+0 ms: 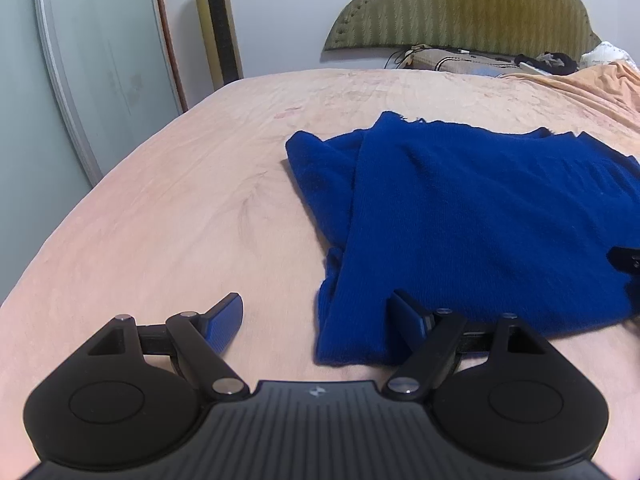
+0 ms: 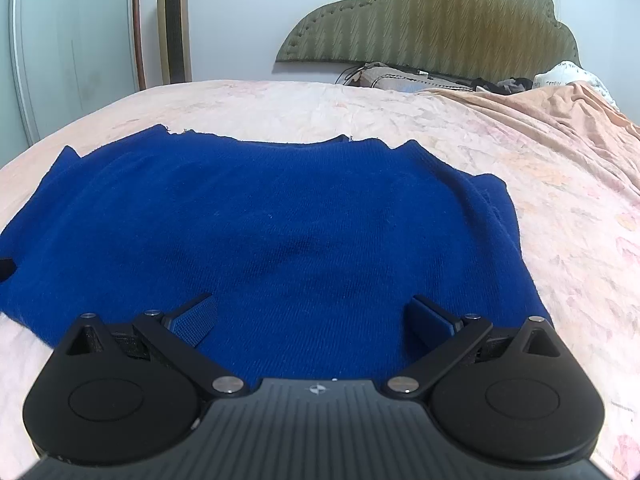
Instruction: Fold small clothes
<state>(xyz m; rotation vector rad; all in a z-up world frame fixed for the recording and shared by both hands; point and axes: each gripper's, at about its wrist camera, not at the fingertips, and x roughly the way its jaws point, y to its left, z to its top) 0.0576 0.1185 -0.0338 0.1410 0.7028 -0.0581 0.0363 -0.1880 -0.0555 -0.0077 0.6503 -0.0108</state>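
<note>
A blue knit garment (image 1: 480, 216) lies spread on the pink bed sheet (image 1: 180, 208), its left side folded inward. My left gripper (image 1: 320, 316) is open and empty at the garment's near left corner; its right finger sits over the blue hem, its left finger over bare sheet. In the right wrist view the same garment (image 2: 280, 220) fills the middle, and my right gripper (image 2: 312, 316) is open and empty just above its near edge. A tip of the right gripper shows at the right edge of the left wrist view (image 1: 626, 260).
A green padded headboard (image 2: 432, 20) stands at the far end with pillows and dark items (image 2: 500, 84) below it. A rumpled orange blanket (image 2: 560, 120) lies at the far right. A gold tower heater (image 2: 174, 20) and a glass wardrobe door (image 1: 80, 60) stand left of the bed.
</note>
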